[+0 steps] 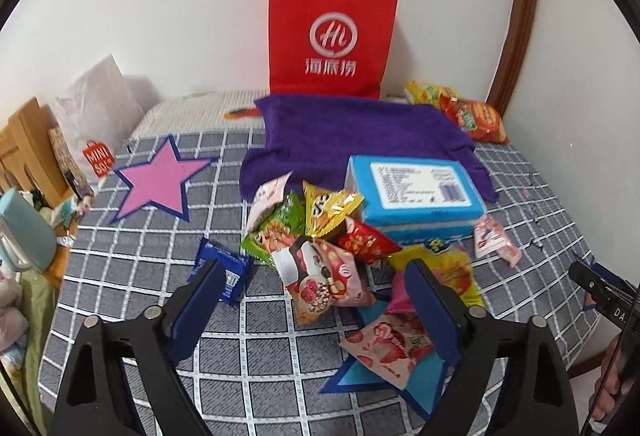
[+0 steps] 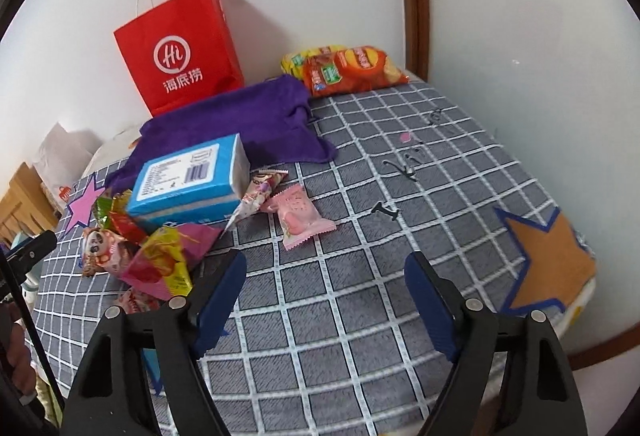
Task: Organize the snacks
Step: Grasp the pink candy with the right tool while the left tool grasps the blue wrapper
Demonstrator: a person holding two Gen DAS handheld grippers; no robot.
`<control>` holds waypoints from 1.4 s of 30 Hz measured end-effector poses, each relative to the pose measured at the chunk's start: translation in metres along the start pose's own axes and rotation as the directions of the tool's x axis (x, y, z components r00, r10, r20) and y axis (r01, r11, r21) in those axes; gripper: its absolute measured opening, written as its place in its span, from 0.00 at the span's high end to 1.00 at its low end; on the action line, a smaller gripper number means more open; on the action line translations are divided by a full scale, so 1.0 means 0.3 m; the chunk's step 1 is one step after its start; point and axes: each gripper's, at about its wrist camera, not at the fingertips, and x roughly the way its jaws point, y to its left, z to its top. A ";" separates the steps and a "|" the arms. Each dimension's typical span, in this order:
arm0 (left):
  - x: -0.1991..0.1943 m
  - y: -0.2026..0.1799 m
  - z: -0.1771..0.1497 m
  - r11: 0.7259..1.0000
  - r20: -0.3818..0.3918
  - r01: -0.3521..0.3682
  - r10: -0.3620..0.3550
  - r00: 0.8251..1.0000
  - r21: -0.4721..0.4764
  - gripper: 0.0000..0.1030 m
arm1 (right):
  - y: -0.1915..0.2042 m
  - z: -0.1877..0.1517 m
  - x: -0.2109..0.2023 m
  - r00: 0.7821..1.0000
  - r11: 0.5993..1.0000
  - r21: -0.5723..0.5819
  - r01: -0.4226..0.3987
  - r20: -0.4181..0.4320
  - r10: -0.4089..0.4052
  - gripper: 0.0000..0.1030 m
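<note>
Checked bedspread, red "Hi" paper bag, "MINISO" bag.

Snack packets heaped loose on checked cover: green, gold, red, pink panda, yellow, strawberry wrappers overlapping. Blue box flat behind heap, label up, partly on purple towel. Pink packet lies apart. Chip bags by far wall.

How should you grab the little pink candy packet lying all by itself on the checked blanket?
Take the pink candy packet by its puffy middle, coming down from above with the right tool, whose jaws stand open. It lies flat and alone, clear of the blue box, so nothing blocks the long sides. The crimped ends are thin and would probably slip.
</note>
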 end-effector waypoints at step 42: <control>0.361 0.211 0.180 0.996 -0.088 0.037 -0.044 0.995 -0.080 0.39 | 0.048 0.049 0.463 0.999 0.991 -0.131 -0.002 -0.050 -0.004 0.56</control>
